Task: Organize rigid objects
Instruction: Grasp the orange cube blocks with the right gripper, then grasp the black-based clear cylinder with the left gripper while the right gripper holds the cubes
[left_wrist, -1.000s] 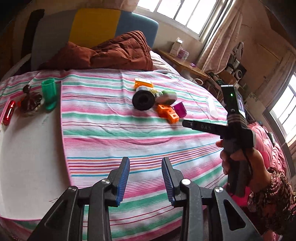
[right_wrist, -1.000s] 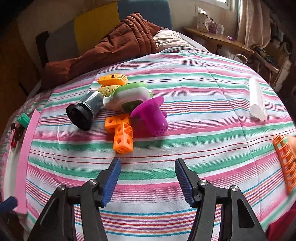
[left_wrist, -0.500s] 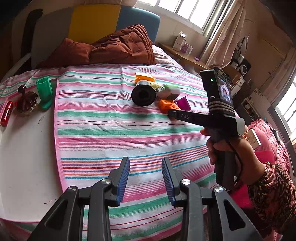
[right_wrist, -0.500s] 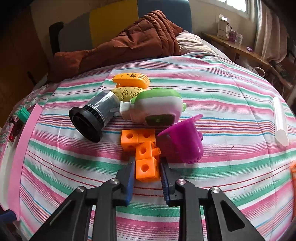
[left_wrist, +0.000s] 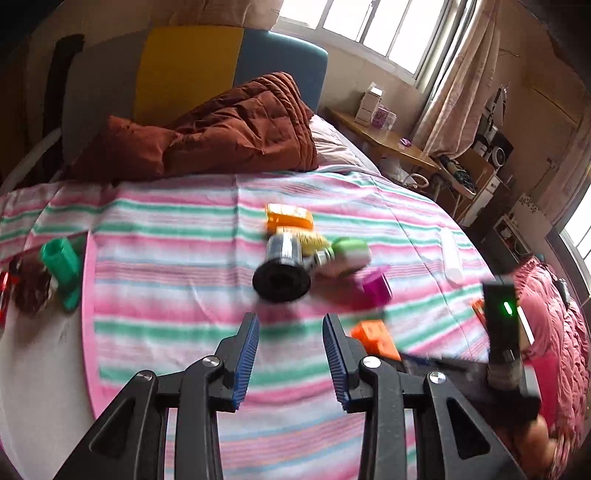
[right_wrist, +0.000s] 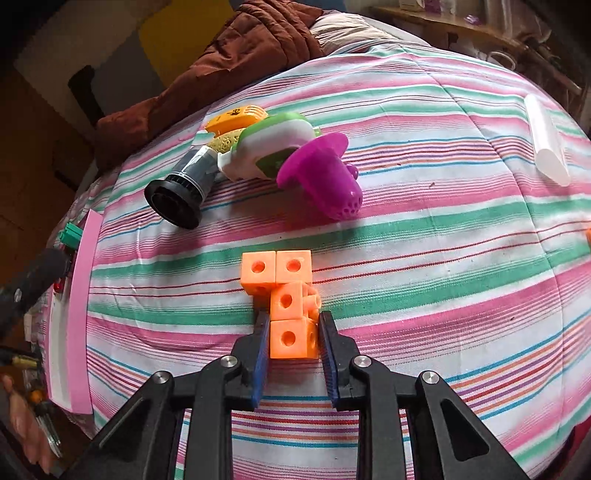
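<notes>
Since half a second ago, the orange block piece made of joined plastic cubes (right_wrist: 286, 302) has come away from the toy pile and now sits between the blue pads of the right gripper (right_wrist: 293, 339), which has pulled back toward the near side of the bed.

Going left to right: on the far left edge sits a green plastic peg-shaped toy (left_wrist: 62, 271) on a white board (left_wrist: 33, 369), beside some dark and red things that are too blurry to name. Next is the left gripper (left_wrist: 290, 354), with its jaws wide apart and nothing between them, hanging over the pink and green striped bedsheet (right_wrist: 424, 229). Behind it lies the pile: a black and clear plastic funnel-shaped cup (right_wrist: 181, 192), a white and green plastic toy (right_wrist: 273, 147), and a purple plastic strainer cup (right_wrist: 328, 177). To the right, the right gripper's jaws are squeezed shut on the nearest cube of the orange block piece.

What could go wrong? Only one end cube is pinched (the other cubes stick out in front), so the piece might swing or twist if moved fast. The cubes look snapped together, so a joint might pop apart. It could also slip and drop onto the soft sheet and roll.
</notes>
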